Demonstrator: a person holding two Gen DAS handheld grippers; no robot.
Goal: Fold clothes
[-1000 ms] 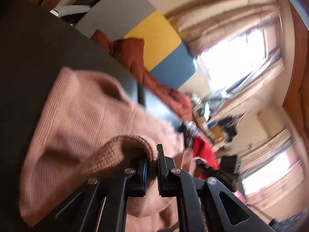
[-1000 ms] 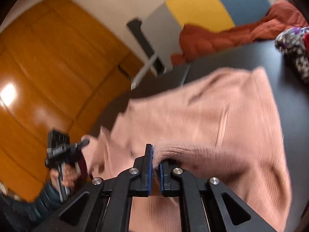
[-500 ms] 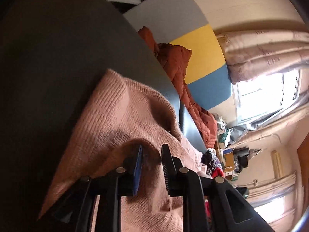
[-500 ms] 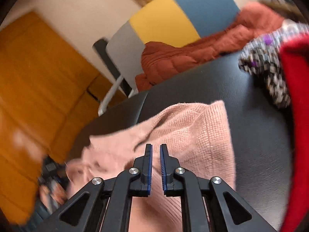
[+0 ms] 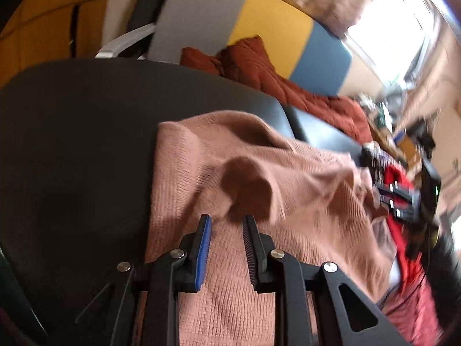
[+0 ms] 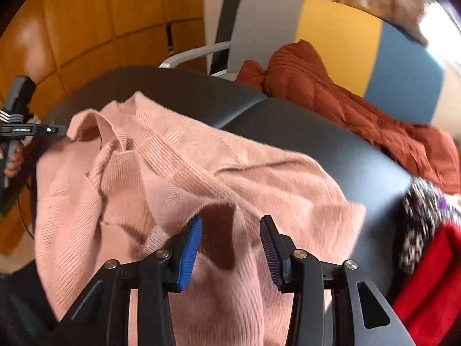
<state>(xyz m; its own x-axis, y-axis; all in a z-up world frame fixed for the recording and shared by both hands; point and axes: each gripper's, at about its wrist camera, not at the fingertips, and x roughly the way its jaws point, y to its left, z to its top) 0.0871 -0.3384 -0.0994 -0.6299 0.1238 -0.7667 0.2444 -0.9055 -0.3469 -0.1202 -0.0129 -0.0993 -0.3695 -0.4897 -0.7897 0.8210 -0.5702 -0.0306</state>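
A pink knit sweater (image 5: 288,201) lies rumpled on the black table (image 5: 72,144); it also shows in the right wrist view (image 6: 178,173). My left gripper (image 5: 227,225) is open and empty, just above the sweater's left part, by a raised fold. My right gripper (image 6: 230,230) is open and empty over the sweater's near right part. The left gripper shows at the far left of the right wrist view (image 6: 43,129). The right gripper shows at the right of the left wrist view (image 5: 386,199).
A rust-red jacket (image 6: 331,92) lies along the table's far edge against a grey, yellow and blue chair back (image 6: 340,26). A red garment (image 6: 432,274) and a black-and-white patterned one (image 6: 423,213) lie at the right. A wooden wall (image 6: 86,23) stands at the left.
Both grippers held folds of the sweater a second ago and have let go and opened. The sweater now lies loose on the table, and both grippers have pulled back.
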